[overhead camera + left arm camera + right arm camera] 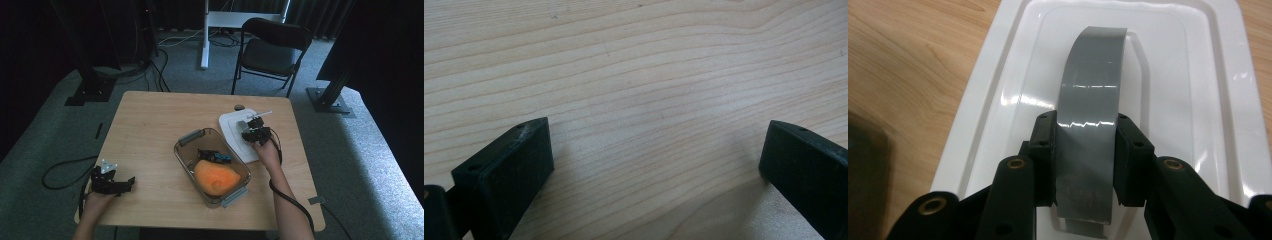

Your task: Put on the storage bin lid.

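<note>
At the near left edge of the desk (150,120), the left claw (131,182) rests with its jaws spread wide over bare wood, nothing between them. Farther in, toward the middle, a clear container (186,159) holds an orange lump (216,177) and a small dark thing with blue on it (215,156). Just beyond it on the right lies a white lid (998,75). Above the lid, the right claw (1085,160) is clenched on a grey tape roll (1090,110), one pad on each flat side.
</note>
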### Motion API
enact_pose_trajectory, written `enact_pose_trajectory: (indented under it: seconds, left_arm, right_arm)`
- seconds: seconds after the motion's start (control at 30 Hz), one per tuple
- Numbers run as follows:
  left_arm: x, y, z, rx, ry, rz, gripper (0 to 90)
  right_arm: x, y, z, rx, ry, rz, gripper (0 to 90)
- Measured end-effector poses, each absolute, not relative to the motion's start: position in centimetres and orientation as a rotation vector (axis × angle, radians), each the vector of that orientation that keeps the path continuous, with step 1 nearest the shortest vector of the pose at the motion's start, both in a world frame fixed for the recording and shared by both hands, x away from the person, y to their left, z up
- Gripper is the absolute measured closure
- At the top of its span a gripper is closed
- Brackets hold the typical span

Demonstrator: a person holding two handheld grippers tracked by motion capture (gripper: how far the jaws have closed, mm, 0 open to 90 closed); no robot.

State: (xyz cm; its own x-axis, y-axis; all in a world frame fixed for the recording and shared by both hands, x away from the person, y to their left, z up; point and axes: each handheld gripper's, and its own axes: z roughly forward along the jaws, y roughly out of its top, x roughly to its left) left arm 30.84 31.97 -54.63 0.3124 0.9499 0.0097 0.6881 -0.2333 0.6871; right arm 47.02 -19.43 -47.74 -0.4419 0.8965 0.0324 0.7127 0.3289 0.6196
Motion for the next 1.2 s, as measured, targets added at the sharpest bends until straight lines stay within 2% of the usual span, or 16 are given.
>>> enact_pose_trajectory:
  seconds: [0.47,1.2]
  left_arm:
    - [30.8,32.0,-54.6,2.002,1.445,0.586,1.3]
    - [30.8,32.0,-54.6,2.004,1.444,0.588,1.3]
  right_arm:
    - [43.0,-22.5,-43.6,1.429,2.206,0.901,67.0]
    - [37.2,-21.7,-37.2,1.271,2.153,1.03,67.2]
